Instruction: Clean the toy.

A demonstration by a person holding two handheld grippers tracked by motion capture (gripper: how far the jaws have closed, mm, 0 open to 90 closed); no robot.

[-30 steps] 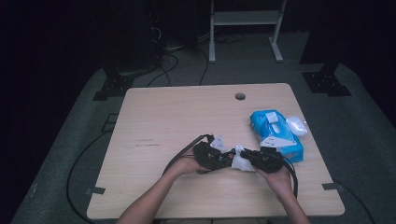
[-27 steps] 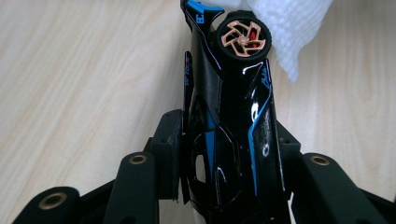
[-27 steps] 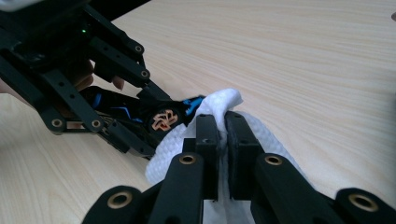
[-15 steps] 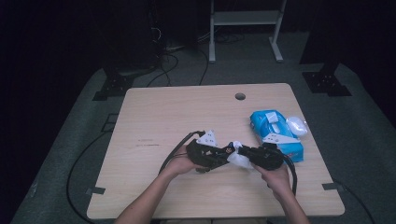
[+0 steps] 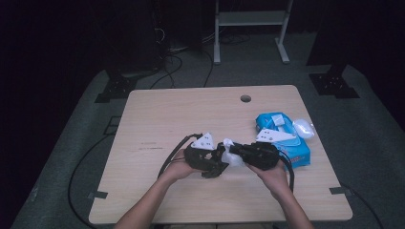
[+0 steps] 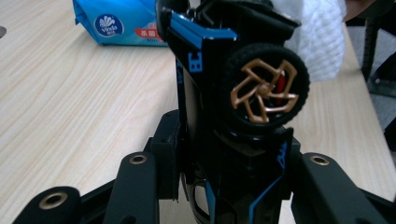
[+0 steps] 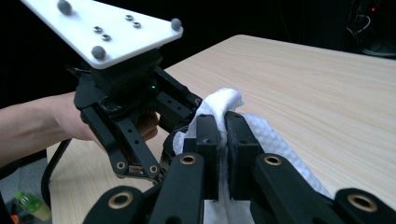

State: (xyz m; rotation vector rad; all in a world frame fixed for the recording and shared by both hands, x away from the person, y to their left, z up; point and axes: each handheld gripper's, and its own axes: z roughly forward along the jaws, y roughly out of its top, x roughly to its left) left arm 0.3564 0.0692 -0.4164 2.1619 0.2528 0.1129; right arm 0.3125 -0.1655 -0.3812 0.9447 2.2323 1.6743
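Observation:
My left gripper point(image 6: 229, 186) is shut on a black and blue toy car point(image 6: 219, 88), held upright, with its gold-spoked wheel point(image 6: 265, 88) facing the camera. My right gripper point(image 7: 222, 140) is shut on a white wipe point(image 7: 266, 135). The wipe point(image 6: 317, 37) rests against the far side of the car. In the high view the left gripper point(image 5: 216, 163) and the right gripper point(image 5: 237, 153) meet at the table's front middle, with the wipe point(image 5: 231, 155) bunched between them. The right gripper view shows the left gripper point(image 7: 135, 135) and its white plate point(image 7: 102, 28) close ahead.
A blue pack of wipes point(image 5: 282, 138) lies on the wooden table point(image 5: 181, 114) just right of the hands, with a white object point(image 5: 304, 128) beside it. A cable hole point(image 5: 245, 98) sits near the far edge. Cables trail off the table's left side.
Both hands have shifted slightly to the left while staying together. The wipe has stayed pressed against the car.

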